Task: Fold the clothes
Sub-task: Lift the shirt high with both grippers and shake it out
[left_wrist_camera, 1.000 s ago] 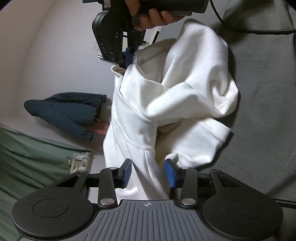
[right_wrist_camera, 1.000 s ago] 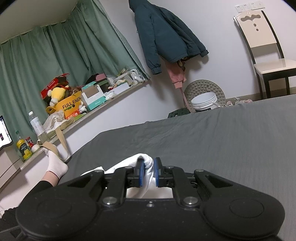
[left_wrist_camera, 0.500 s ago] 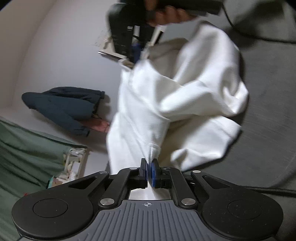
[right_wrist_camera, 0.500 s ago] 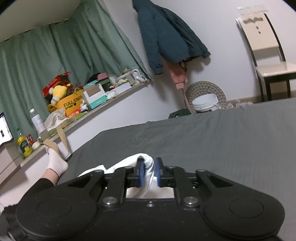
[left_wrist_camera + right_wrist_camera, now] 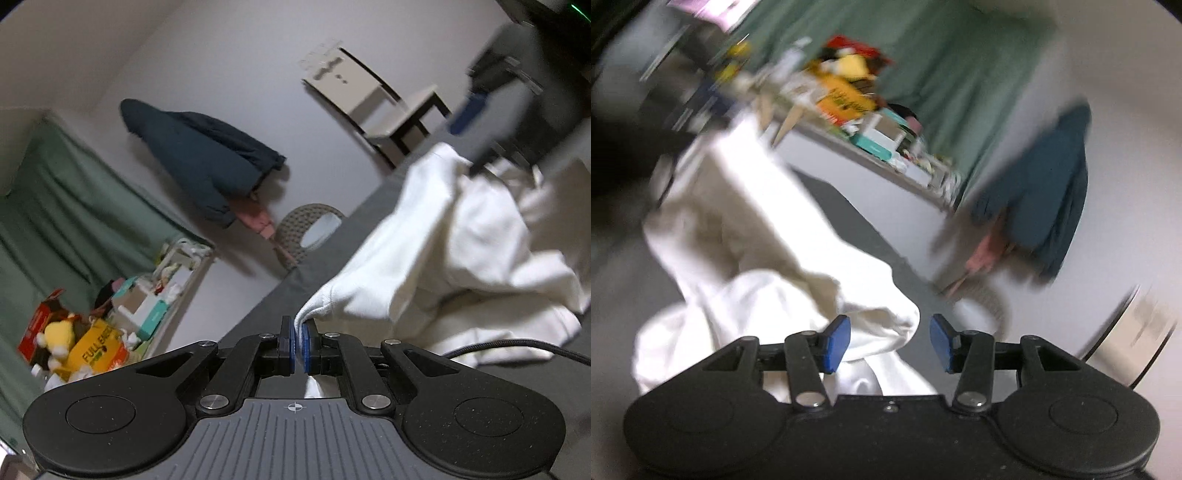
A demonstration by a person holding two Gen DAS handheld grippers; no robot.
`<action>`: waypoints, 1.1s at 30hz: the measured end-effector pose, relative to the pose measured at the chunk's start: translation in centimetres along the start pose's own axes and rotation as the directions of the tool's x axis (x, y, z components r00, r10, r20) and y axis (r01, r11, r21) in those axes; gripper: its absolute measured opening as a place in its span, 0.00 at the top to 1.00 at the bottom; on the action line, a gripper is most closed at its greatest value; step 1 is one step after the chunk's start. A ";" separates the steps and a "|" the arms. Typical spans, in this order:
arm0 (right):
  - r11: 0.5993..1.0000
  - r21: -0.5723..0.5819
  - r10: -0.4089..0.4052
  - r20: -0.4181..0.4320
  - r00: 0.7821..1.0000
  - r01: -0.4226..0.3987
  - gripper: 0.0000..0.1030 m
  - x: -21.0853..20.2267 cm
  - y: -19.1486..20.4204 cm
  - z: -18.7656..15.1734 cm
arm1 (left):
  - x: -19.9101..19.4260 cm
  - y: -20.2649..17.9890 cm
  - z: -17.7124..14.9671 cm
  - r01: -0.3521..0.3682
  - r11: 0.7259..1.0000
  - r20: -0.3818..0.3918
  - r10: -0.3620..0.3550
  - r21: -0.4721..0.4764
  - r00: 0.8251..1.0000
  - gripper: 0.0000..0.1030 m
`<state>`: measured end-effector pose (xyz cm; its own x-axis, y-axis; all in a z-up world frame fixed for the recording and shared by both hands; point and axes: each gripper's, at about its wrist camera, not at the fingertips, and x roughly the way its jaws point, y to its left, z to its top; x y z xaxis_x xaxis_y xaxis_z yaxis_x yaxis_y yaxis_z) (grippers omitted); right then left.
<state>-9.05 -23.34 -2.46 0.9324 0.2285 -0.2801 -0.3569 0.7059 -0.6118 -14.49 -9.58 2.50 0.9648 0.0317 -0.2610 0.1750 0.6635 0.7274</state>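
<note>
A white garment point(image 5: 454, 251) lies bunched on the grey bed point(image 5: 535, 373). My left gripper point(image 5: 298, 341) is shut on a hem edge of it, and the cloth stretches up and right from the pads. At the top right of the left wrist view the right gripper point(image 5: 476, 122) hovers blurred over the cloth. In the right wrist view, which is motion-blurred, the right gripper point(image 5: 890, 341) is open; a fold of the white garment point(image 5: 783, 258) sits loosely between its blue pads point(image 5: 836, 341), nearer the left one.
A dark blue jacket point(image 5: 207, 162) hangs on the white wall, with a pale chair point(image 5: 373, 99) to its right. A shelf point(image 5: 129, 314) crowded with boxes runs beside green curtains point(image 5: 66, 221). A round woven item point(image 5: 306, 229) stands by the bed's edge. A black cable point(image 5: 517, 347) crosses the bed.
My left gripper closed on the garment's hem a second ago and has since swung round with it. The right gripper, shut on the cloth before, has opened and moved fast.
</note>
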 end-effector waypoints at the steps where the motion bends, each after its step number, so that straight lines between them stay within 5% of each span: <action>1: 0.998 -0.055 -0.032 -0.014 0.999 0.031 0.56 0.4 0.9 0.2 | 0.0 0.5 0.0 -0.011 1.000 0.004 0.011 -0.012 1.000 0.94; 6: 0.986 -0.142 -0.095 -0.038 0.995 0.088 0.60 1.6 3.3 0.9 | 0.7 2.6 -0.4 -0.064 0.997 -0.005 0.064 -0.052 0.998 0.94; 11: 0.978 -0.196 -0.067 0.023 0.998 0.070 0.60 0.6 4.7 1.8 | 0.9 4.3 -0.9 -0.090 0.994 -0.017 0.089 -0.065 0.996 0.94; 17: 0.901 -0.399 -0.130 0.127 0.983 0.171 0.64 -0.3 8.2 1.5 | 0.9 4.9 -1.2 -0.095 0.992 -0.021 0.094 -0.077 0.995 0.94; 18: 0.878 -0.439 -0.138 0.154 0.978 0.193 0.66 -0.3 9.0 1.4 | 0.8 5.0 -1.2 -0.096 0.992 -0.020 0.095 -0.081 0.995 0.94; 21: 0.835 -0.502 -0.160 0.171 0.972 0.226 0.93 0.3 10.3 1.3 | 0.7 5.2 -1.2 -0.104 0.991 -0.014 0.103 -0.087 0.995 0.94; 22: 0.831 -0.508 -0.165 0.163 0.973 0.226 0.93 0.6 10.3 1.3 | 0.7 5.3 -1.2 -0.109 0.990 -0.012 0.108 -0.088 0.994 0.94; 28: 0.875 -0.385 -0.230 0.202 0.952 0.293 0.95 -0.9 8.5 3.0 | 0.2 6.2 -1.3 -0.154 0.981 -0.001 0.155 -0.119 0.988 0.94; 33: 0.857 -0.217 -0.419 0.235 0.877 0.468 0.95 -5.6 5.4 7.2 | -2.2 8.0 -0.2 -0.231 0.954 0.065 0.247 -0.189 0.967 0.94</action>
<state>-15.81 -15.98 1.15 0.9809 0.0622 0.1845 0.1175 0.5663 -0.8158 -15.23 -4.21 8.76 0.9888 0.1457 -0.0315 -0.0929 0.7673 0.6345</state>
